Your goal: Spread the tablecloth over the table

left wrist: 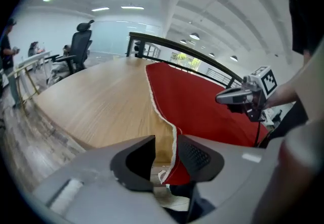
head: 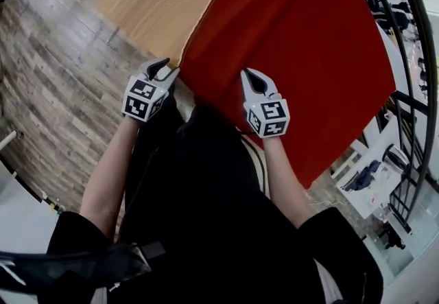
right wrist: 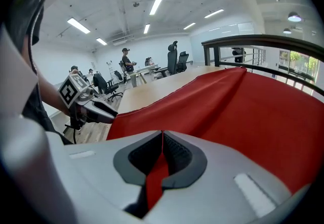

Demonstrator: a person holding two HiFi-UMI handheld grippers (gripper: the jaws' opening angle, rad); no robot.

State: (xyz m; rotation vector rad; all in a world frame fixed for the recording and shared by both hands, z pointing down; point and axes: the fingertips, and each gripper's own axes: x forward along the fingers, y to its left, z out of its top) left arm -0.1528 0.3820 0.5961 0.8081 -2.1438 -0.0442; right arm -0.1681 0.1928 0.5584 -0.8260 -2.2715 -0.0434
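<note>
Red tablecloth (head: pixel 295 42) is covering the right-hand part of the wooden table (head: pixel 164 1); the left-hand part of the tabletop is bare wood. The cloth lies mostly flat with a couple of soft ridges. Its near edge hangs off the table toward us, and on the right it droops well below the tabletop.

Our right gripper (right wrist: pixel 162 149) has its jaws closed tight on the near edge of the cloth. In the right gripper view a red strip is pinched between the pads and runs out below them.

Our left gripper (left wrist: pixel 167 154) is at the cloth's near left corner, right where red meets bare wood. Its jaws stand apart. The white-hemmed edge (left wrist: pixel 174 139) dangles in the gap, up against one pad with clear space to the other, so it isn't pinched.

From the head view both grippers sit side by side at the table's near edge, a bit apart, each pointing forward and down, marker cubes facing up at us.

Around us there's grey-brown plank floor (head: pixel 55 55) and a black railing (left wrist: pixel 172 48) curving past the far side of the table. A black office chair (left wrist: pixel 79 46) stands beyond the table's far end.
</note>
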